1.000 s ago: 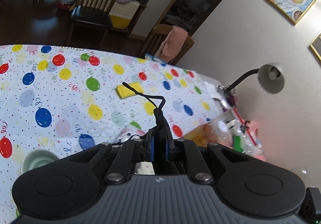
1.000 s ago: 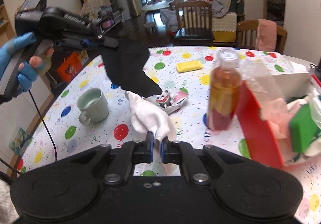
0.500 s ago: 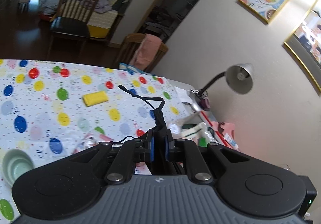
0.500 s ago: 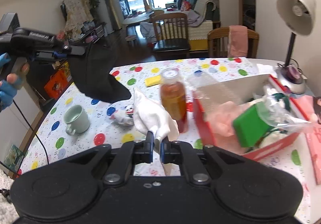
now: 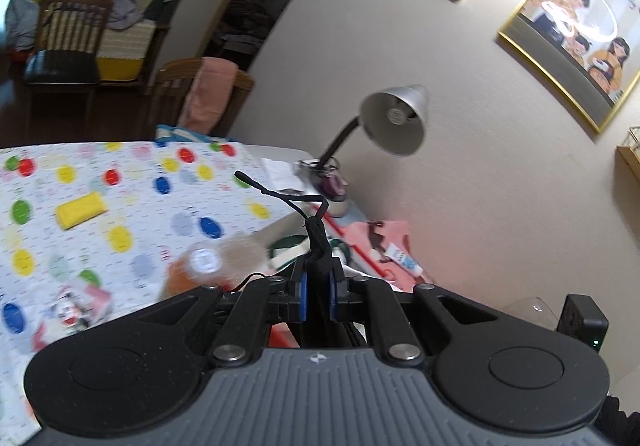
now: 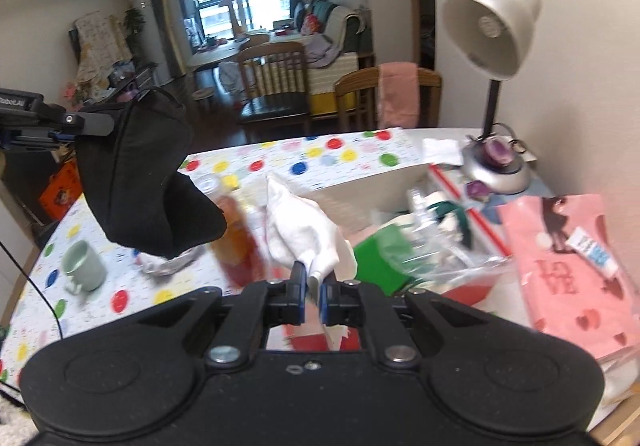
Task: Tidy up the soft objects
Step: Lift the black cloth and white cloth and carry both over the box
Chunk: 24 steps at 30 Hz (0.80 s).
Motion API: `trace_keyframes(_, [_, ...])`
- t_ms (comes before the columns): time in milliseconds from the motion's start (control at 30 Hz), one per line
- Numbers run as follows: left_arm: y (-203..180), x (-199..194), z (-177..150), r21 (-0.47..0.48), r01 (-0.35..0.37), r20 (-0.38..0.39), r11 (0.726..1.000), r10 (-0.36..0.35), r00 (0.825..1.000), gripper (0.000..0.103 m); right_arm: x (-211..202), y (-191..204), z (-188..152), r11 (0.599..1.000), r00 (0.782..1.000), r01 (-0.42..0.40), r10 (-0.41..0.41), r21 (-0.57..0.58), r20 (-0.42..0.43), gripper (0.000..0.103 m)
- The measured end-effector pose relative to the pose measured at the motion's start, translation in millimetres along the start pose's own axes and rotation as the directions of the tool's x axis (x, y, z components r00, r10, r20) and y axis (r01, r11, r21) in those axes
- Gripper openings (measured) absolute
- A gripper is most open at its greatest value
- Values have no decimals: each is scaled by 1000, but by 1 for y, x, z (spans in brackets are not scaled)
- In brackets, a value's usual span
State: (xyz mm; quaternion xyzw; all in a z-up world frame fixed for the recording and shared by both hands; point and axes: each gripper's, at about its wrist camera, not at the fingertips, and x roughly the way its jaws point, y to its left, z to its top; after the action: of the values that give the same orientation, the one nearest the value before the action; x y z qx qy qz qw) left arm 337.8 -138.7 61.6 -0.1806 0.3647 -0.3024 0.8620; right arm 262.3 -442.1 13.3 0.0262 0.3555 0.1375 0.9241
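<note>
My left gripper (image 5: 317,292) is shut on a black fabric mask; its strap (image 5: 288,200) sticks up ahead of the fingers. In the right wrist view the black mask (image 6: 140,182) hangs in the air at the left, above the table. My right gripper (image 6: 313,296) is shut on a white cloth (image 6: 304,234) and holds it up in front of a red-walled box (image 6: 472,282) full of items. A yellow sponge (image 5: 81,211) and a small printed cloth (image 5: 76,310) lie on the balloon-print tablecloth (image 5: 132,206).
An amber bottle (image 6: 236,242) stands beside the box. A green mug (image 6: 82,266) sits at the table's left. A silver desk lamp (image 6: 494,46) stands at the back right by the wall. A pink bag (image 6: 568,266) with a small tube lies right of the box. Chairs stand beyond the table.
Both grippers have swung to the right with their cloths. The box, lamp and pink bag have come closer to centre in both views. The mug and tablecloth have slid left.
</note>
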Motion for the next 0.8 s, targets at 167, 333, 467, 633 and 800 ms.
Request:
trace_keyframes(167, [-30,41,4,13,45,-19,999,-44,999,10,7,-31,7,999,999,44,-44,1,-4,6])
trace_keyframes(333, [-47,87,6,-8,79,-37,997,-80,996,10,19,-61,13,996,995,94,-94,-10,-11,6])
trace_keyframes(467, [-56,118,7,-21,106,-32,994,-107,994,10,33,-83,18,992,992,124,-124,-11,-30,6])
trace_keyframes(633, [-60,145,10,-35,105,-10,994,-106,994,10,53,-101,21,988,986,152,-154,-37,-65,7])
trace_keyframes(800, [-44,171,5,-63,39,-5,997,-39,999,10,75,-111,23,983,979,175,-180,-58,-97,7])
